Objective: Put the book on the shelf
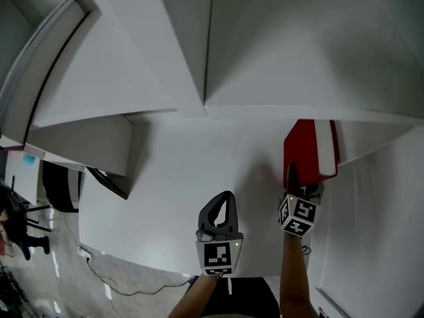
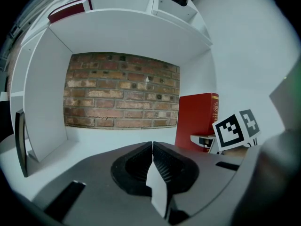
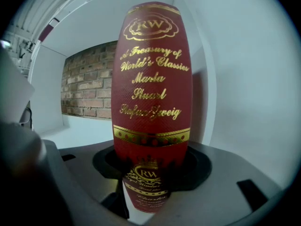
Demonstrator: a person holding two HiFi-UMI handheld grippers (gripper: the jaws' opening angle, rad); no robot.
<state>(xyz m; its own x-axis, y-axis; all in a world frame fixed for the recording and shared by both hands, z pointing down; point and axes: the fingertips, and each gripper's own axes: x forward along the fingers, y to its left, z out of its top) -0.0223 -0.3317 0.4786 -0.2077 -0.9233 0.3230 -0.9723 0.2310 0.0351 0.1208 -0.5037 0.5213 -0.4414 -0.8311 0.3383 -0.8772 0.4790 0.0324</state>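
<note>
A thick red book (image 1: 306, 151) with gold lettering on its spine (image 3: 153, 79) stands upright at the right end of the white shelf compartment (image 1: 199, 171), close to the right side wall. My right gripper (image 1: 303, 181) is shut on the book's spine, one jaw on each cover (image 3: 153, 160). The left gripper view also shows the book (image 2: 197, 121), with the right gripper's marker cube (image 2: 236, 127) in front of it. My left gripper (image 1: 225, 201) hovers over the shelf board left of the book, jaws shut and empty (image 2: 152, 147).
The compartment has a brick back wall (image 2: 122, 91) and a white upright divider (image 2: 44, 102) at the left. A dark flat panel (image 2: 19, 142) stands left of the divider. Another red book (image 2: 70, 9) lies on the board above. Cables lie on the floor (image 1: 99, 277).
</note>
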